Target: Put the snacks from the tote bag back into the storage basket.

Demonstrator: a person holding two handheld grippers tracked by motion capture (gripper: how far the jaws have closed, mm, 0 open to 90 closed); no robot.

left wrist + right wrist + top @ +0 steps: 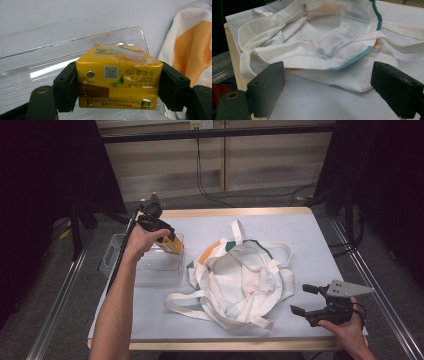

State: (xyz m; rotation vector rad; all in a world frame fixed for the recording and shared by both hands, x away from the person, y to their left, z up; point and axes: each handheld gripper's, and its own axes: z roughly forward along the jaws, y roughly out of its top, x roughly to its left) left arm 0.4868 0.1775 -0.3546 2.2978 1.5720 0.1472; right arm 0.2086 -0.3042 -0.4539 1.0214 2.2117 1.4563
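Observation:
A yellow drink carton point(118, 80) sits between the jaws of my left gripper point(117, 90), which is shut on it over a clear plastic tray point(45, 62). From above, that left gripper point(167, 240) holds the carton point(172, 245) above the tray point(150, 265) at the table's left. A crumpled white tote bag point(240, 275) with orange and teal patches lies mid-table, straps spread out. My right gripper point(305, 300) hovers open at the bag's right near the front edge. Along its jaws I see the bag point(319, 50) just ahead, nothing between them point(327, 92).
The table top point(310, 235) is covered in pale blue-grey with a wooden border. Cables run across the floor behind the table. Metal rails flank both sides.

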